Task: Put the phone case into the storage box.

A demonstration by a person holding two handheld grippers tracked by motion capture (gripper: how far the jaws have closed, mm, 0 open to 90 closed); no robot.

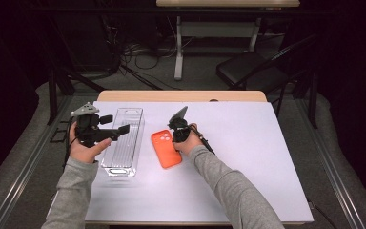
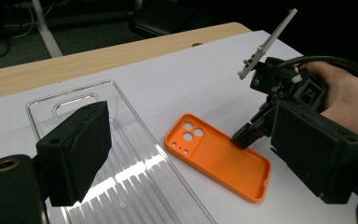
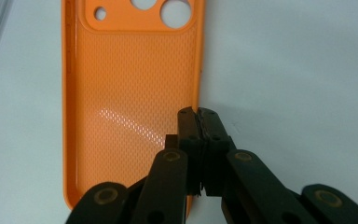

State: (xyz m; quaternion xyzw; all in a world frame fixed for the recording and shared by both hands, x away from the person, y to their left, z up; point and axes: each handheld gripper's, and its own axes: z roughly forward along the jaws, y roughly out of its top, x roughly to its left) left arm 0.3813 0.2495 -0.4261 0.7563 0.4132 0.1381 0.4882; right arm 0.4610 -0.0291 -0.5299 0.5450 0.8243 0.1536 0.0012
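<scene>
Right gripper (image 3: 197,114) has jaws pinched together on the long side wall of the orange case (image 3: 130,93), one jaw inside the rim and one outside. Case lies open side up on the white table (image 1: 248,143), camera cutouts at the far end, just beside the clear tray (image 1: 124,143) to its left. Left gripper (image 1: 124,129) hovers over the tray with jaws spread wide and nothing between them. Tray lies lengthwise on the table's left part, near the far wooden edge.
</scene>
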